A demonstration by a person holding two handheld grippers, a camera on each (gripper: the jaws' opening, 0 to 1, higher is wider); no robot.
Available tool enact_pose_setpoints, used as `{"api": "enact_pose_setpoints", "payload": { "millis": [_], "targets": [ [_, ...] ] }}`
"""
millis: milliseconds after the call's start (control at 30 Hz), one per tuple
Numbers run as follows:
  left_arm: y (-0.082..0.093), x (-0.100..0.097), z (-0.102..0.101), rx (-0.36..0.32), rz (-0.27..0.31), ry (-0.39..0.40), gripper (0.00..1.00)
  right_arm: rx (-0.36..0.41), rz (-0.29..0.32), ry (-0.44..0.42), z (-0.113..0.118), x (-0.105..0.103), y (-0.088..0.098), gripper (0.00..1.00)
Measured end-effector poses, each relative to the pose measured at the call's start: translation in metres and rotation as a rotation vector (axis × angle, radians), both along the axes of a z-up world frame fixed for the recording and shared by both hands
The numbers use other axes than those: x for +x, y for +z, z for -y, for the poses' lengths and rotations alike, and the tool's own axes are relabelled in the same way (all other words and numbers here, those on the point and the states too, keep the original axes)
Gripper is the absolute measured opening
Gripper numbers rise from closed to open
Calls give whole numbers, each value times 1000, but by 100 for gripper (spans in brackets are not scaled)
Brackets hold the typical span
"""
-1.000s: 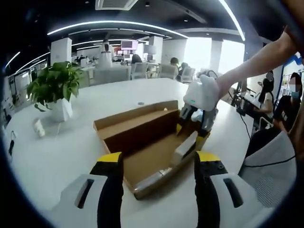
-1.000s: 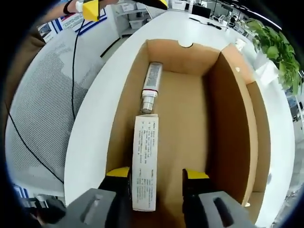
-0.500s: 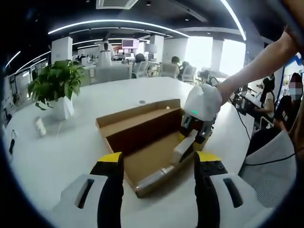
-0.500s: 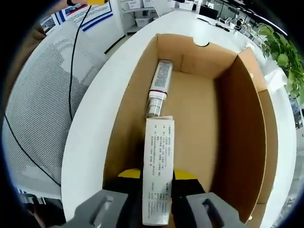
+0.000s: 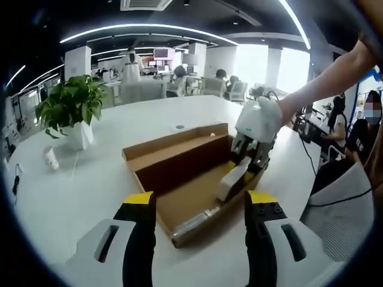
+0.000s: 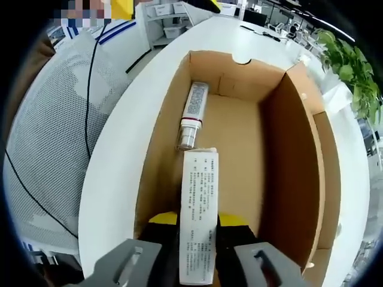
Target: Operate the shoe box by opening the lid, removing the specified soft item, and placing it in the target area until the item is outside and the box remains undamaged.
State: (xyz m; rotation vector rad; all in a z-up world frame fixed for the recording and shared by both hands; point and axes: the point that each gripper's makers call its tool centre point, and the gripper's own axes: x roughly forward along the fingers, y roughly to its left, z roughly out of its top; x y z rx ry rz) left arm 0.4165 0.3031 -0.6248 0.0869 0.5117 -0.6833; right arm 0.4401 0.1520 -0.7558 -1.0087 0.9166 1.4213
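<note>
Jaws: your right gripper (image 6: 197,236) is clamped on the long white printed carton (image 6: 199,209) to lift it from the open brown cardboard shoe box (image 6: 293,149); left gripper (image 5: 194,206) jaws apart, idle over the bench.

The scene was evenly lit by curved ceiling light strips (image 5: 143,30) and bright windows (image 5: 281,69), which were blown out. Straight lines were bent towards the edges by fisheye distortion, and distant detail was softened.

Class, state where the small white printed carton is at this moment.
In the right gripper view the white carton is clamped between the right gripper jaws, over the open shoe box, with the tube lying just beyond it.
</note>
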Motion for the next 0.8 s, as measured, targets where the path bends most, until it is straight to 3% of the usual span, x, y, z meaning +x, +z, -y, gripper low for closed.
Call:
{"api": "enact_pose_setpoints", "payload": {
  "millis": [333, 800],
  "targets": [
    [2, -1, 10, -4, 1, -18, 60, 64, 66, -56, 8, 10, 43, 17],
    [13, 4, 34, -9, 24, -71, 60, 136, 161, -82, 26, 2, 109, 17]
  ]
}}
